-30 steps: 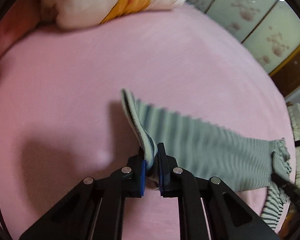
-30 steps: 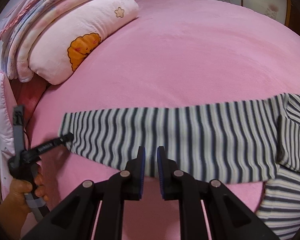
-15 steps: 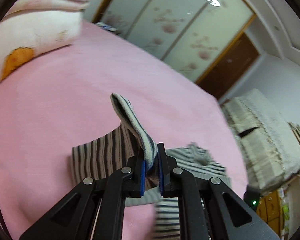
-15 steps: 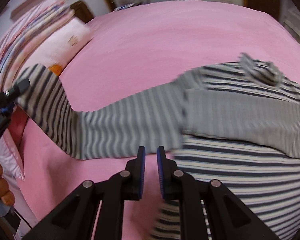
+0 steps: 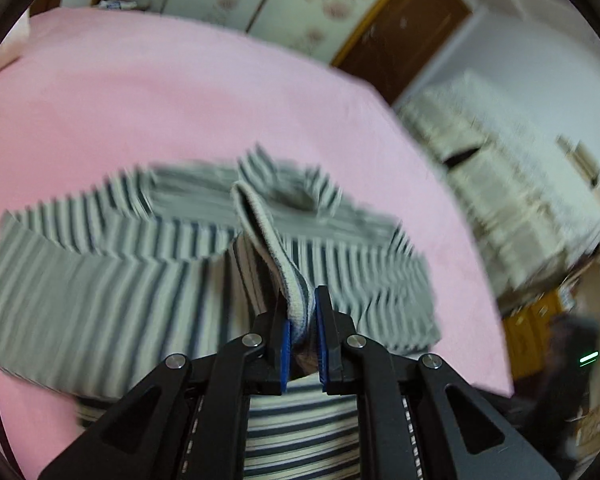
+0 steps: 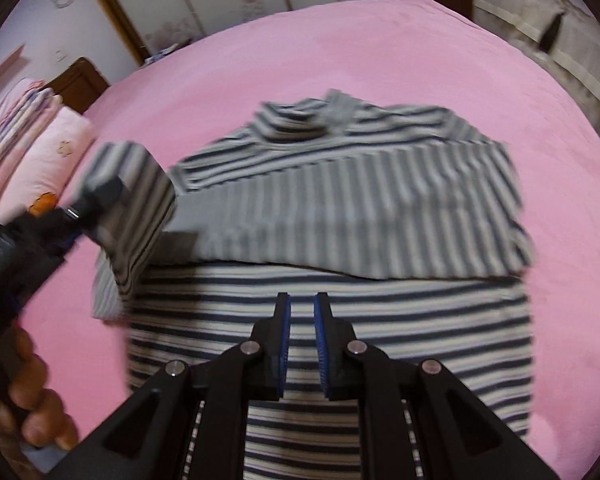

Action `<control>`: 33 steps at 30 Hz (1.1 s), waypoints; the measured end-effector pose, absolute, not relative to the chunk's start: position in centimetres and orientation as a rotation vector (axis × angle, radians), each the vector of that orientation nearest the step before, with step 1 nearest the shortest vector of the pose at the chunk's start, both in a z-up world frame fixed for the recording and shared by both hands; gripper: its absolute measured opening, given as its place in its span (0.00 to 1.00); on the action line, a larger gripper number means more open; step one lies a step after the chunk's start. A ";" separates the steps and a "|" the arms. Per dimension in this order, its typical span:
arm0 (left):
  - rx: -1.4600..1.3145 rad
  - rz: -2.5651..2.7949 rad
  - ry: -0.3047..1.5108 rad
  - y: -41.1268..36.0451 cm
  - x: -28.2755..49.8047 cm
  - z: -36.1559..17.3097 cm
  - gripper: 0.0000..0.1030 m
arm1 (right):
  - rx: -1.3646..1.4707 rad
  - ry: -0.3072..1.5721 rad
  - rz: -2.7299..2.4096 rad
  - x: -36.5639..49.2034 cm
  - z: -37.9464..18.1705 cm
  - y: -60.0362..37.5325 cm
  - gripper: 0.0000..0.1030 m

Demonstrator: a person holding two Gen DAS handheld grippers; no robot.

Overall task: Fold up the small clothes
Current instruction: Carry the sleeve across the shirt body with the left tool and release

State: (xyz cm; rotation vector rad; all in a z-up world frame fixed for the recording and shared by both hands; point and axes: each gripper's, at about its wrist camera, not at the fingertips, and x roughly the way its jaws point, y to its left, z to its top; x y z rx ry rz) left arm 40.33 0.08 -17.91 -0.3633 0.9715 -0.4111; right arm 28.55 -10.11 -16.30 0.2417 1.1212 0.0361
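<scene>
A navy-and-white striped shirt (image 6: 340,320) lies flat on the pink bed (image 6: 220,80), collar (image 6: 300,120) at the far end. One sleeve (image 6: 360,216) is folded across the chest. My left gripper (image 5: 300,300) is shut on the other sleeve's ribbed cuff (image 5: 268,240), lifted above the shirt's left side. In the right wrist view that left gripper (image 6: 96,196) shows at the left, with the raised sleeve (image 6: 140,208) draped from it and a hand (image 6: 32,400) below. My right gripper (image 6: 302,300) hovers over the shirt's torso, jaws nearly shut, nothing between them.
A pink pillow (image 6: 52,152) and folded blankets lie at the bed's left, by a wooden headboard (image 6: 80,80). Furniture under a cream quilted cover (image 5: 500,184) stands past the bed's right edge. Flowered wardrobe doors (image 5: 300,0) are behind.
The left gripper has swung the cuff from stretched out at the left in over the shirt, so the sleeve now doubles back. The right gripper slid from above the sleeve to above the torso.
</scene>
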 end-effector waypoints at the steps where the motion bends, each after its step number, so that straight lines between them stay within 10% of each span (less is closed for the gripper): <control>1: -0.331 -0.400 0.998 -0.7 39.8 -19.4 0.08 | 0.245 1.127 0.025 28.4 -16.7 -10.8 0.12; 9: -0.253 -0.392 1.111 -4.5 39.4 -25.1 0.24 | 0.295 1.159 0.001 28.3 -19.6 -14.1 0.12; 23: -0.285 -0.328 1.011 4.5 35.7 -19.1 0.34 | 0.282 1.133 0.219 34.2 -19.0 -9.6 0.12; 33: -0.305 0.022 1.006 17.4 39.0 -21.3 0.34 | 0.275 1.170 0.254 38.5 -21.7 -8.3 0.30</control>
